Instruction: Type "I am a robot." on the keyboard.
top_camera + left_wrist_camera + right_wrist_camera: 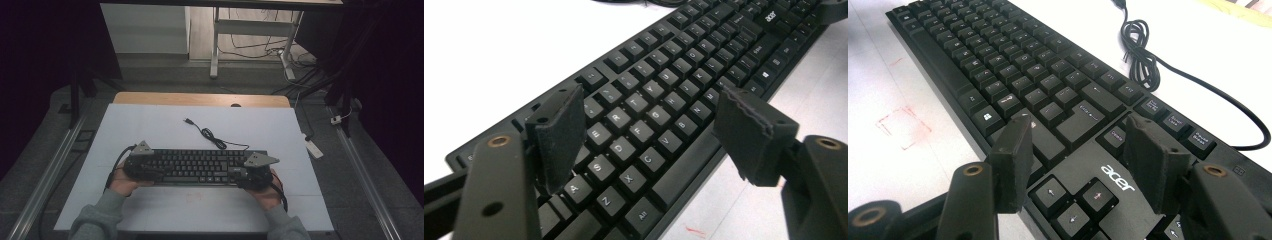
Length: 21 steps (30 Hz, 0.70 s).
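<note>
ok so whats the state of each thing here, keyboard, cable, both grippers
keyboard: flat on the white table, keys up, unplugged
cable: loosely bunched behind the keyboard, plug end lying free on the table
left gripper: open, jaws astride the keyboard's left end over the letter keys, gripping nothing
right gripper: open, jaws over the keyboard's right end above the arrow keys, gripping nothing

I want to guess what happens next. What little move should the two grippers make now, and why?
Probably close both on the keyboard. The left gripper straddles its letter end with jaws open, not pressing; the right gripper hangs open over the arrow-key end. A grip at both ends would let it lift level.
</note>
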### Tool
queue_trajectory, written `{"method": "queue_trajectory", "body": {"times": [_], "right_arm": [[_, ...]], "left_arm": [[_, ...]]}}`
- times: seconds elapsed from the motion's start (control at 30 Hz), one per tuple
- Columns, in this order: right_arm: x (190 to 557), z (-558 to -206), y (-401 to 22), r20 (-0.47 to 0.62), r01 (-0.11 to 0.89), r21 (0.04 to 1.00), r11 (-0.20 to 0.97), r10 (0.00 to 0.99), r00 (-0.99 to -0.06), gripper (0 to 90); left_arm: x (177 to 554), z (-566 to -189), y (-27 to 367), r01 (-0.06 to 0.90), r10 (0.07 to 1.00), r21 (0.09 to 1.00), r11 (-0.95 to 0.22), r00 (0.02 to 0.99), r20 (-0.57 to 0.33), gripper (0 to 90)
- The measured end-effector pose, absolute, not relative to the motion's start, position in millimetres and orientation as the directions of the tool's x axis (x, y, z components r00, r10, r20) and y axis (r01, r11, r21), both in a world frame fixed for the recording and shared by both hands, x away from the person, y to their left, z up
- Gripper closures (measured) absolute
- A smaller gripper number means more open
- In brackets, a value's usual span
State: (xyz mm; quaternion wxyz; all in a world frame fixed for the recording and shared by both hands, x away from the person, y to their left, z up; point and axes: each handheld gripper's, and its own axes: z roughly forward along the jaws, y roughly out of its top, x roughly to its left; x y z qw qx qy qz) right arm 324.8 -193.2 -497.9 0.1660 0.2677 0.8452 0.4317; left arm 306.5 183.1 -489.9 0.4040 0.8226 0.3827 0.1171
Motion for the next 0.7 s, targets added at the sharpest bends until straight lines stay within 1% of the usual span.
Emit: {"method": "queue_trajectory", "body": {"times": [0.13,0.4,0.7], "right_arm": [[325,-498,-193,-0.05,0.308,0.82,0.483,0.596,-0.802,45.4],[325,-498,-193,-0.05,0.308,0.819,0.483,0.595,-0.802,45.3],[325,-498,-193,-0.052,0.311,0.816,0.487,0.598,-0.8,45.4]], "left_arm": [[305,-490,180,0.521,0.711,0.759,-0.391,0.695,-0.111,36.5],[301,-491,171,0.492,0.67,0.762,-0.422,0.735,-0.104,57.7],[299,-494,159,0.478,0.643,0.753,-0.452,0.76,-0.096,77.6]]}}
